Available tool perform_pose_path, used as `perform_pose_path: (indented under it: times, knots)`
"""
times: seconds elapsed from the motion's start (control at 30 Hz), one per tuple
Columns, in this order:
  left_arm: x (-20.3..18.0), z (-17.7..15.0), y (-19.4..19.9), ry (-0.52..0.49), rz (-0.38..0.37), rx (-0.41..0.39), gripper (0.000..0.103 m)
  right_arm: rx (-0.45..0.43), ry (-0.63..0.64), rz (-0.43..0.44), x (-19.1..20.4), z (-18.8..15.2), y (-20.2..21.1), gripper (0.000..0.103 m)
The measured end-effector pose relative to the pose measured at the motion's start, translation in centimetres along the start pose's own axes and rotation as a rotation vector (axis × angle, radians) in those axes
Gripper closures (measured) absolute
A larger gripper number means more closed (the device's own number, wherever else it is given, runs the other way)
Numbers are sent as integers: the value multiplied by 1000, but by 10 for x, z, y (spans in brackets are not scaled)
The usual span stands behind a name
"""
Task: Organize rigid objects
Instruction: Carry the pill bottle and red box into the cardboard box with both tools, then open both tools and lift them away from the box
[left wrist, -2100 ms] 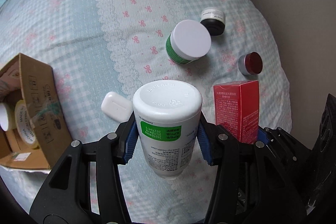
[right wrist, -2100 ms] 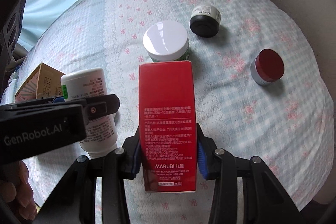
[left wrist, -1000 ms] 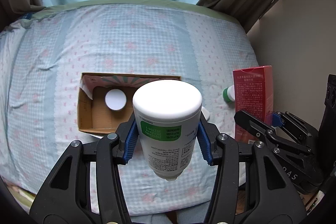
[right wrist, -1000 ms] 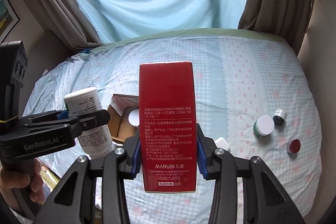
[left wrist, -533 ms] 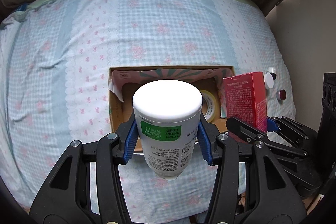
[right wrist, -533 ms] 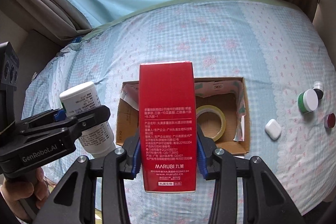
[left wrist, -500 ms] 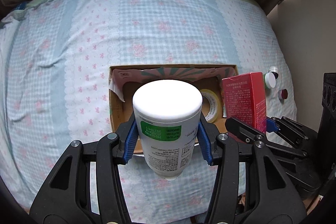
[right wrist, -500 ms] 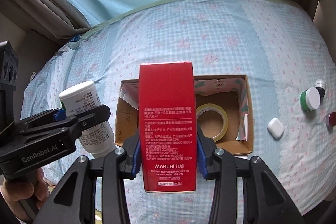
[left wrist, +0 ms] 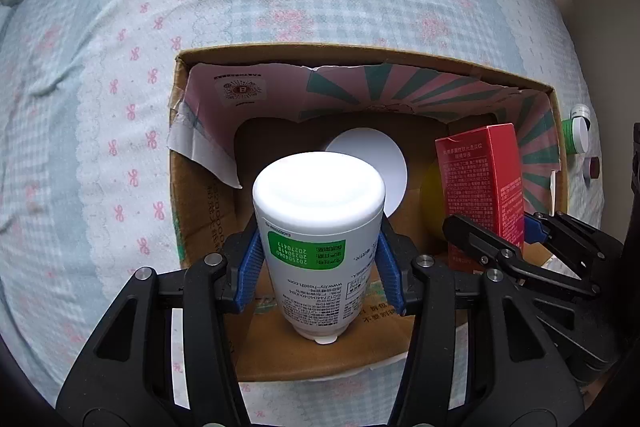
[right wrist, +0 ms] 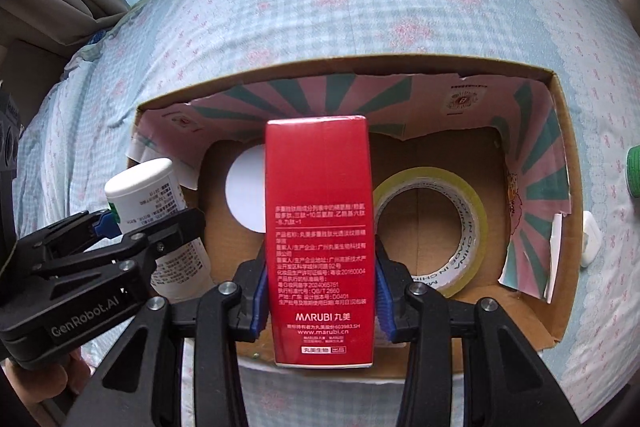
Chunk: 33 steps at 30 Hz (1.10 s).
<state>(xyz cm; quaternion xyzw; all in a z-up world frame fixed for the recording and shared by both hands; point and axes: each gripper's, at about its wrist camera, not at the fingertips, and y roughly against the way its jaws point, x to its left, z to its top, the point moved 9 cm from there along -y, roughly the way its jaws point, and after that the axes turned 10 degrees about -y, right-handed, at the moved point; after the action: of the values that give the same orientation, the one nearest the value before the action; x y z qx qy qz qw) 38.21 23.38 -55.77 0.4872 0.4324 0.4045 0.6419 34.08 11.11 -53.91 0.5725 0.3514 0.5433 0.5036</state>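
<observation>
Grippers point down over an open cardboard box (left wrist: 208,211) on the bed (left wrist: 100,75). Left gripper (left wrist: 320,267) is clamped on a white bottle (left wrist: 320,223) with a green label, above the box's 9 o'clock half. Right gripper (right wrist: 320,291) is clamped on a red carton (right wrist: 320,227) over the box's middle. Inside the box, a tape roll (right wrist: 472,227) lies flat toward 3 o'clock and a white disc (right wrist: 244,195) toward 10 o'clock. Outside, just beyond the 3 o'clock wall, sit a green jar (left wrist: 574,137), a small white case (right wrist: 590,243) and a red-lidded pot (left wrist: 593,167).
</observation>
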Motion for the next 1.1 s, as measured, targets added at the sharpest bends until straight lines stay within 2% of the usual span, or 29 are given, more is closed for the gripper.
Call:
perform_pose_path:
  times: [0.13,0.3,0.37,0.4,0.43,0.47,0.53,0.6,0.67,0.77,0.9,1.1]
  knots:
    - [0,3,-9,0,10,4,56,-10,32,5,-3,0,-5,64]
    - [-3,3,-10,-11,18,15,55,-11,-12,39,-11,8,-5,64]
    - [-3,3,-9,-23,41,13,43,-6,-35,54,-16,14,-3,64]
    - [-4,3,-8,-31,46,9,15,-5,-39,58,-19,17,-2,63]
    - [-6,4,-6,-36,41,1,0,-3,-40,58,-21,19,-1,63]
    - [-9,4,-3,-38,19,-9,0,2,-46,56,-24,21,-1,62]
    - [-9,3,1,-27,16,-13,0,11,-80,66,-31,26,2,49]
    - [-7,-1,2,-5,3,-9,0,-1,-108,45,-42,32,7,13]
    - [-6,-6,1,0,5,-1,0,-17,-142,71,-49,35,14,0]
    - [-8,-13,4,-9,7,10,0,-7,-185,83,-57,33,18,0]
    - [-13,-19,8,-14,-2,13,0,1,-148,45,-57,27,20,0]
    - [-20,-20,23,-21,-7,4,0,24,-135,69,-54,18,27,0]
